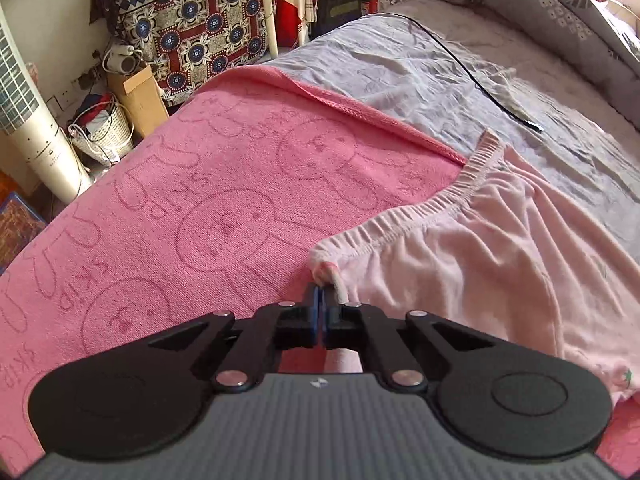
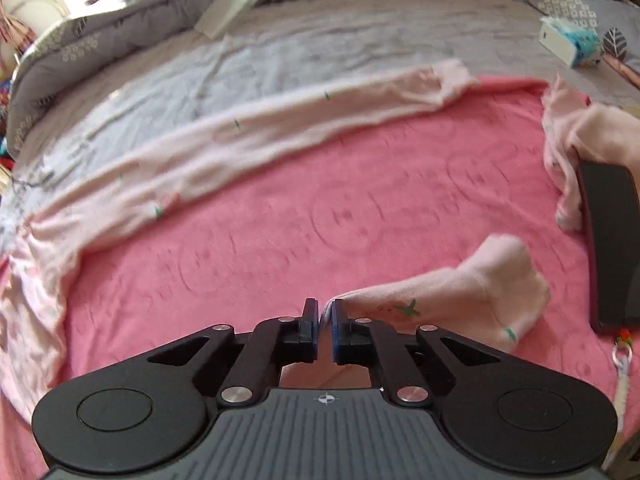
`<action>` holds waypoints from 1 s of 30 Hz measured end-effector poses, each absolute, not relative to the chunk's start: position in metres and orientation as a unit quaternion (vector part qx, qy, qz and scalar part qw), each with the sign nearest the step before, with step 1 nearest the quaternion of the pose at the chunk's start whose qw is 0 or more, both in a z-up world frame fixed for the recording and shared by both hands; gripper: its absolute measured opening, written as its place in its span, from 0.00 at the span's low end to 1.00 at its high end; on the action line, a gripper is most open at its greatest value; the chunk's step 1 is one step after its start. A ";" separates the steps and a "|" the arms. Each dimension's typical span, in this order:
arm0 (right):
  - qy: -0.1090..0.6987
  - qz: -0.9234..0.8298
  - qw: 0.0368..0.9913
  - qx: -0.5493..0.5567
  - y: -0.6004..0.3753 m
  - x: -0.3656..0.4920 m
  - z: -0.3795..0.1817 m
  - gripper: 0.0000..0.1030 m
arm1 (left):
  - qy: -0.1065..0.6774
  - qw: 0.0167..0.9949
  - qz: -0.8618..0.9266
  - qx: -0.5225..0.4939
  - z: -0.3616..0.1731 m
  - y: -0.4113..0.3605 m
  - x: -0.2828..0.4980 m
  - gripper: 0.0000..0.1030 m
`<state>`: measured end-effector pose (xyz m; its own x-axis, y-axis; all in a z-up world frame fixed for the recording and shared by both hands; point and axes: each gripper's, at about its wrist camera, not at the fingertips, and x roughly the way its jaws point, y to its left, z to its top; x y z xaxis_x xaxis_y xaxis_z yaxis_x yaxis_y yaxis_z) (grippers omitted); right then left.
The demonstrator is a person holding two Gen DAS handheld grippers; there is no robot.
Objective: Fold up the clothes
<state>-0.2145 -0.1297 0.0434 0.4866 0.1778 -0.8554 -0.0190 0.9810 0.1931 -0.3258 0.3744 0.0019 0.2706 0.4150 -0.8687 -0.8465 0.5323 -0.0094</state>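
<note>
Pale pink trousers (image 1: pixel 500 248) with an elastic waistband lie on a pink towel (image 1: pixel 200 200) on the bed. My left gripper (image 1: pixel 321 292) is shut on the near corner of the waistband. In the right wrist view one trouser leg (image 2: pixel 260 128) stretches along the far edge of the pink towel (image 2: pixel 320 208). My right gripper (image 2: pixel 326 306) is shut on the cuffed end of the other trouser leg (image 2: pixel 472 288), which is lifted just above the towel.
A black cable (image 1: pixel 480 76) lies on the grey sheet (image 1: pixel 400 72). A dark phone (image 2: pixel 612 244) rests on another pale pink garment (image 2: pixel 576 136) at right. A tissue pack (image 2: pixel 572 42) and a grey quilt (image 2: pixel 140 12) lie farther back. A fan (image 1: pixel 36 120) and a basket (image 1: pixel 104 132) stand beside the bed.
</note>
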 end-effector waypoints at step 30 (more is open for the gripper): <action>0.602 -0.105 0.774 -0.165 -0.224 -0.245 0.050 0.41 | 0.489 0.744 0.418 -0.181 -0.021 0.377 -0.328 0.00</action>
